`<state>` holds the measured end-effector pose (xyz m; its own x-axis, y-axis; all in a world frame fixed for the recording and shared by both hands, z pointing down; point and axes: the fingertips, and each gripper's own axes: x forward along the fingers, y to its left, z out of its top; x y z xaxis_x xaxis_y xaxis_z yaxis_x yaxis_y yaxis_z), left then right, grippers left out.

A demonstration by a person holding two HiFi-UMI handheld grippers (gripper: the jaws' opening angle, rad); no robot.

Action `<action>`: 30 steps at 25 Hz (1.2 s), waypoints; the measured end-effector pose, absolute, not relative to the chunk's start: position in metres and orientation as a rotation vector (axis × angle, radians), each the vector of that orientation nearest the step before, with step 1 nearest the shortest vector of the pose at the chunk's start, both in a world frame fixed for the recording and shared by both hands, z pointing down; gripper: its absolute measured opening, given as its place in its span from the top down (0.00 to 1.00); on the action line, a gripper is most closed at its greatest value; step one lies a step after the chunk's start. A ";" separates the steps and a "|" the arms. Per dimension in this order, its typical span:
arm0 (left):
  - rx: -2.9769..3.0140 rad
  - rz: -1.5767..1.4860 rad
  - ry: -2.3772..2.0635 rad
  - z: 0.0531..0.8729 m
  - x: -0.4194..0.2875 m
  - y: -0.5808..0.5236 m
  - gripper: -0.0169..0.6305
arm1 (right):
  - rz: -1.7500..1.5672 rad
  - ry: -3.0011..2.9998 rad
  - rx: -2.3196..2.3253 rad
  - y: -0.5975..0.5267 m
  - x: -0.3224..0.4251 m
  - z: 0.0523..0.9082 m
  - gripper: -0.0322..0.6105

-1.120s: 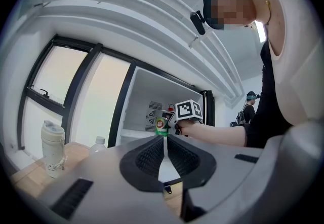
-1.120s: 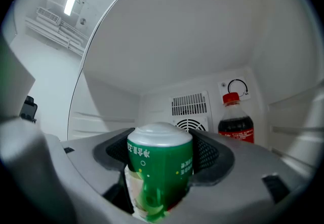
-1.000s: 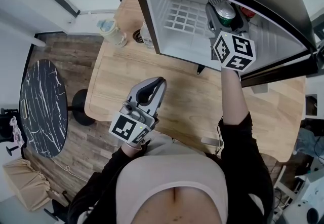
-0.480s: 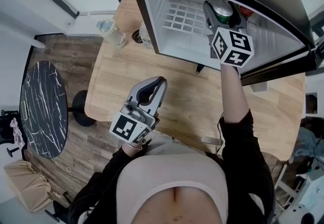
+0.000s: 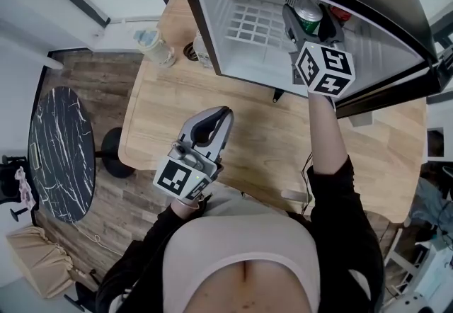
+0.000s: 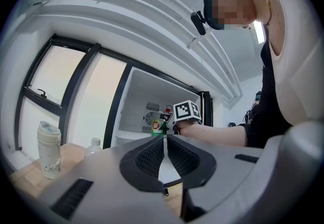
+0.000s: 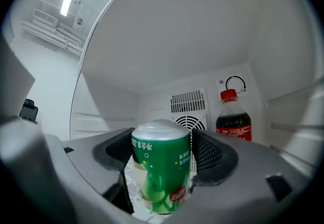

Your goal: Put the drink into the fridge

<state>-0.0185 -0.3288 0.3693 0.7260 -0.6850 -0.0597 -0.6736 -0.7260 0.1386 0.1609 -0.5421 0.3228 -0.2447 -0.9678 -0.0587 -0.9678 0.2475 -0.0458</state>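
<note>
Right gripper fingers clamp the green can upright inside the fridge, cola bottle behind-right; left gripper, fingers pressed together and empty, hangs over the desk.

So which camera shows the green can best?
The right gripper view: the green can fills the middle, label showing, held in the right tool. The head view shows only its top inside the fridge; the left gripper view shows it tiny and distant.

Head view looks steeply down on the table and open fridge. Left gripper view faces that fridge from well back; right gripper view sits inside it, both catching the green can.
</note>
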 end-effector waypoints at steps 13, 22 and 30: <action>2.850 -0.172 -1.043 0.365 -0.001 -0.331 0.93 | -0.005 2.419 -1.821 -0.495 0.160 0.323 0.41; 2.880 -0.188 -0.969 0.361 0.020 -0.335 0.93 | 0.041 2.399 -1.749 -0.446 0.161 0.300 0.41; 2.915 -0.208 -0.880 0.354 0.044 -0.337 0.93 | 0.112 2.387 -1.805 -0.402 0.176 0.296 0.41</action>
